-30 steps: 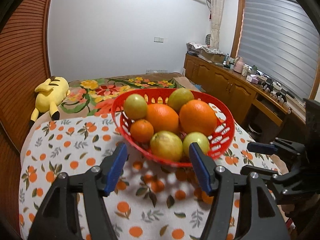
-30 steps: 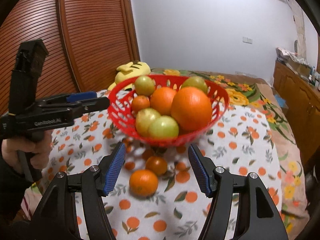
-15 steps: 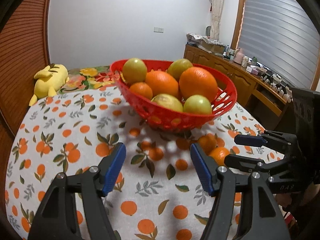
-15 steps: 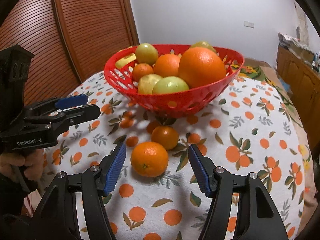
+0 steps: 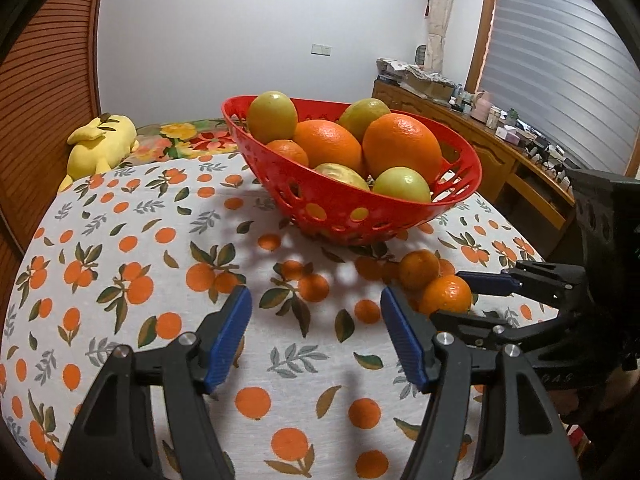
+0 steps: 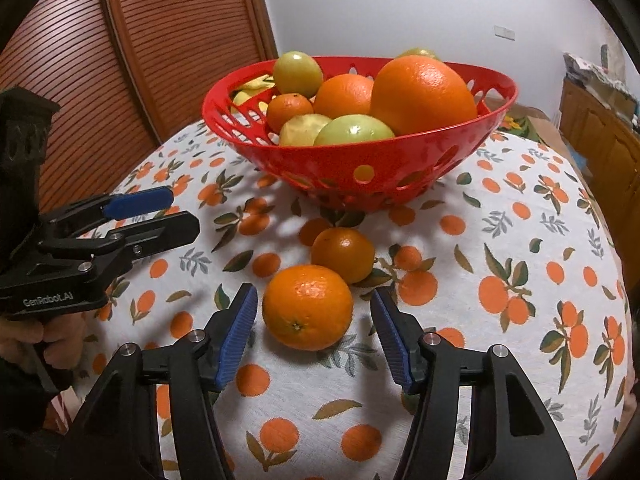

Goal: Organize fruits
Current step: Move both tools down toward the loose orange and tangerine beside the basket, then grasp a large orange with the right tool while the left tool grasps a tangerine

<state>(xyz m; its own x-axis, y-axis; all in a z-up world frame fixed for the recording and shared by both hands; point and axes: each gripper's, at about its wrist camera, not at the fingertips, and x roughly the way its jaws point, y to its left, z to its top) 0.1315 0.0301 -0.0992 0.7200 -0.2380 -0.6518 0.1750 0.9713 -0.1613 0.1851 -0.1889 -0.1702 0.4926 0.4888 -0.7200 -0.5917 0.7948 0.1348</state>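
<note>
A red basket (image 6: 400, 172) (image 5: 352, 216) holds several oranges and green citrus fruits. Two loose tangerines lie on the cloth in front of it: a nearer one (image 6: 307, 307) (image 5: 447, 294) and a farther one (image 6: 343, 254) (image 5: 419, 269). My right gripper (image 6: 313, 309) is open, its blue pads on either side of the nearer tangerine without touching it. My left gripper (image 5: 316, 312) is open and empty, low over the cloth, left of the tangerines; it also shows in the right wrist view (image 6: 160, 212).
The round table carries an orange-print cloth (image 5: 120, 264). A yellow plush toy (image 5: 100, 148) lies on the bed behind. A wooden slatted door (image 6: 120, 60) stands at the left; a wooden cabinet (image 5: 480, 152) runs along the right wall.
Both grippers have come down and forward toward the table. The right gripper's open fingers now flank the nearer tangerine. The basket looms larger in both views.
</note>
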